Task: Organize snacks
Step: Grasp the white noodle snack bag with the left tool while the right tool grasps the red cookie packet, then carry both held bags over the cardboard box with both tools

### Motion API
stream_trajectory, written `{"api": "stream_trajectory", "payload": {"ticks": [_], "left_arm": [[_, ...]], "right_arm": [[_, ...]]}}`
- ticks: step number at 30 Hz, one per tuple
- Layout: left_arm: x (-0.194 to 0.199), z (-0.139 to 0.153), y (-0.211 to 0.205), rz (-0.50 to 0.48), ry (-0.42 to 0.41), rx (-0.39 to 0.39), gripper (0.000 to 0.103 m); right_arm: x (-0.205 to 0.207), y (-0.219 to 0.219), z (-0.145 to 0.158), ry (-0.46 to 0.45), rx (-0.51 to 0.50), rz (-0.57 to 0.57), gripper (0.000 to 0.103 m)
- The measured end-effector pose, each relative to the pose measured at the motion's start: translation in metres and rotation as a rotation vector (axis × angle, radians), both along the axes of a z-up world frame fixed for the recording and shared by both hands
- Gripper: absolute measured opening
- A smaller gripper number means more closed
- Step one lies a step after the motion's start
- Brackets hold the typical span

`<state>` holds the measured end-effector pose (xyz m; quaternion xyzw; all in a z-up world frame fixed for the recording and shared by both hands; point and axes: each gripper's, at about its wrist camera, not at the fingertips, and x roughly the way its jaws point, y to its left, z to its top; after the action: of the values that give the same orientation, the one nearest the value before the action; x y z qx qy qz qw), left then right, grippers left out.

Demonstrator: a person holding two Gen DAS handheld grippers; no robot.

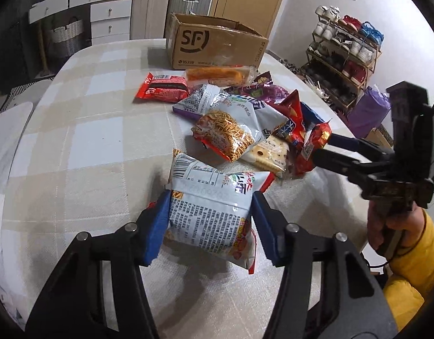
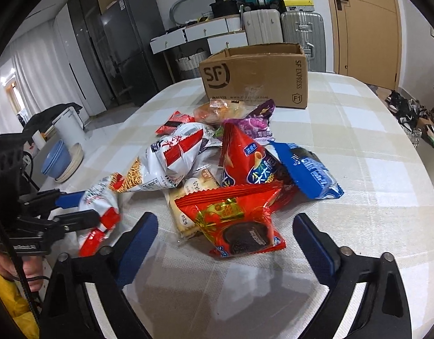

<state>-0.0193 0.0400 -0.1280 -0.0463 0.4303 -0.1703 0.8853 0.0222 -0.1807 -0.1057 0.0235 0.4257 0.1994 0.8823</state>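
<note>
Sorting underway: a white packet (image 1: 208, 214) is clamped between the pads of the left gripper (image 1: 210, 226), lifted off the table (image 1: 76, 141). The right gripper (image 2: 225, 237) is released, straddling a red packet (image 2: 239, 220) ahead. Next, probably: packet carried to the box (image 1: 217, 48) beyond; red packet pinched.

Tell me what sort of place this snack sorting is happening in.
Most likely a lived-in home, in a dining or entry area. A shoe rack full of shoes stands by the wall, suitcases sit beside a wooden door, and a dark fridge stands behind the cloth-covered table.
</note>
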Motion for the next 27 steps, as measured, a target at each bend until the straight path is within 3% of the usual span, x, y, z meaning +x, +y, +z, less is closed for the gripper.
{"api": "stream_trajectory", "payload": {"ticks": [2,10,18,27], "left_arm": [[-0.003,0.003,0.003,0.003,-0.007,-0.006,0.054],[-0.01,0.016,0.012,0.015,-0.036,-0.016,0.054],[-0.015,0.038,0.013,0.02,-0.067,-0.025,0.054],[-0.004,0.084,0.011,-0.013,-0.109,-0.082,0.054]], "right_arm": [[0.003,0.001,-0.004,0.016,0.001,0.0,0.074],[0.007,-0.004,-0.011,0.049,0.02,-0.008,0.049],[-0.001,-0.009,0.004,0.005,0.068,0.01,0.046],[-0.009,-0.012,0.067,-0.097,0.182,0.068,0.046]]}}
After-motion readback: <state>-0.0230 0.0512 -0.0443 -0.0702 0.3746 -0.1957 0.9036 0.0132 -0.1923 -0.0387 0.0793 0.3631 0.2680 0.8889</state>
